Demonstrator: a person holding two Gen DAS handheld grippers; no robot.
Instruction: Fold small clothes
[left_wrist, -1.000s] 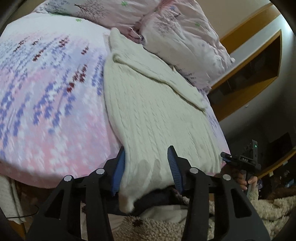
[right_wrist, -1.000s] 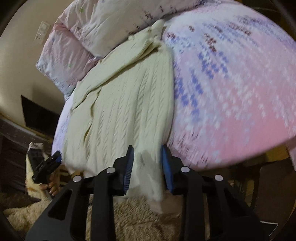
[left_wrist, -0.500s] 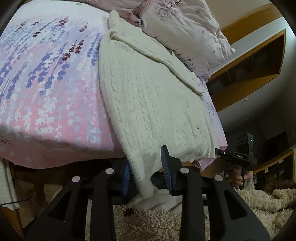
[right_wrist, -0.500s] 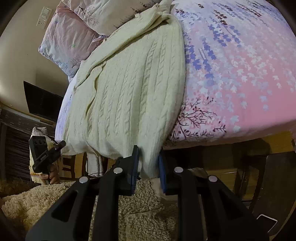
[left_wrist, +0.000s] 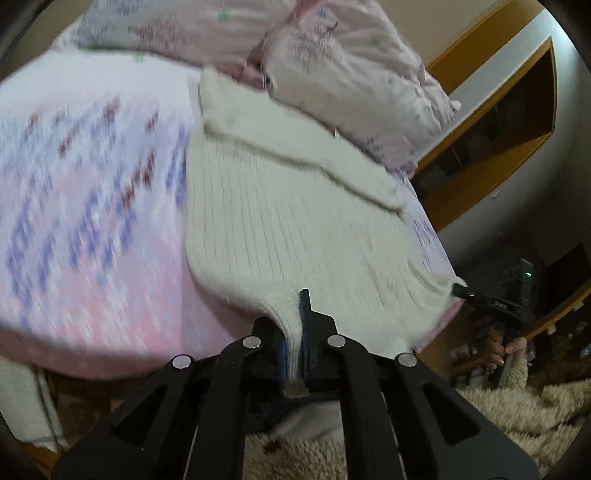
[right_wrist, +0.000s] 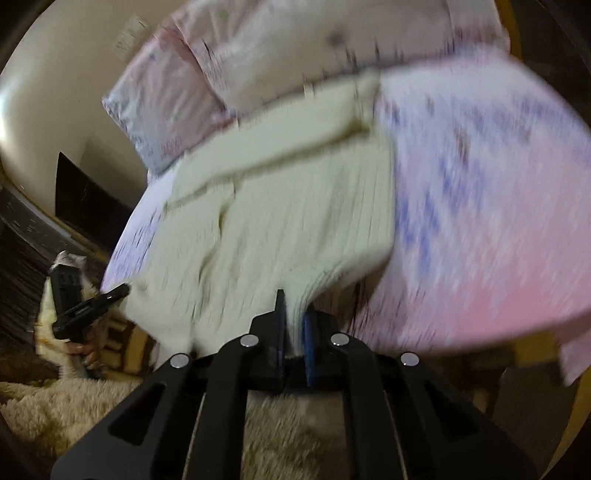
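A cream cable-knit sweater (left_wrist: 295, 221) lies lengthwise on the bed, its hem at the near edge; it also shows in the right wrist view (right_wrist: 295, 221). My left gripper (left_wrist: 293, 325) is shut on the hem's left corner and lifts it off the bed. My right gripper (right_wrist: 293, 317) is shut on the hem's other corner, also raised. Each gripper shows in the other's view, the right gripper (left_wrist: 491, 302) at the sweater's right corner and the left gripper (right_wrist: 88, 306) at its left corner. A sleeve is folded across the upper body.
The bed has a pink and purple floral cover (left_wrist: 81, 229). Pillows (left_wrist: 332, 66) lie at its head behind the sweater. A wooden shelf unit (left_wrist: 509, 122) stands to the right. A fluffy beige rug (right_wrist: 74, 413) covers the floor below the bed edge.
Both grippers closed fully on the hem corners and rose, lifting the hem off the bed edge. The views are now motion-blurred.
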